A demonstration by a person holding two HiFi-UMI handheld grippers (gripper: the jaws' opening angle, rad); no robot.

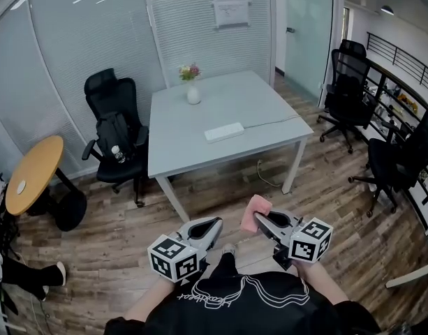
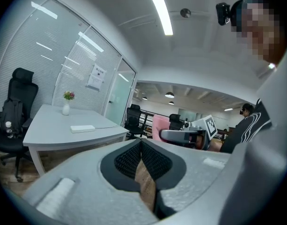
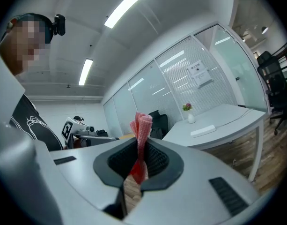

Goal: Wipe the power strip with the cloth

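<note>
Step in hand: the approach. I stand well apart from the table [image 1: 179, 142]. The power strip [image 1: 224, 132] lies on it toward the front edge, cable running right.

Right gripper [image 1: 261, 220]: clamped on the cloth [image 1: 255, 211], a fold standing up past the jaws. Left gripper [image 1: 215, 225]: jaws together, nothing between them.

Judgement: walk in close first, lay the cloth flat on the power strip, and wipe along its length. Steady one end with the left gripper so it does not slide.

Count: one power strip, one cloth, one vase [image 1: 193, 93], two grippers, at least three black chairs [image 1: 112, 121].

Wood floor [image 1: 116, 236], white table [image 1: 193, 131], frosted-glass walls [image 1: 81, 40], black chairs [image 1: 116, 135].
</note>
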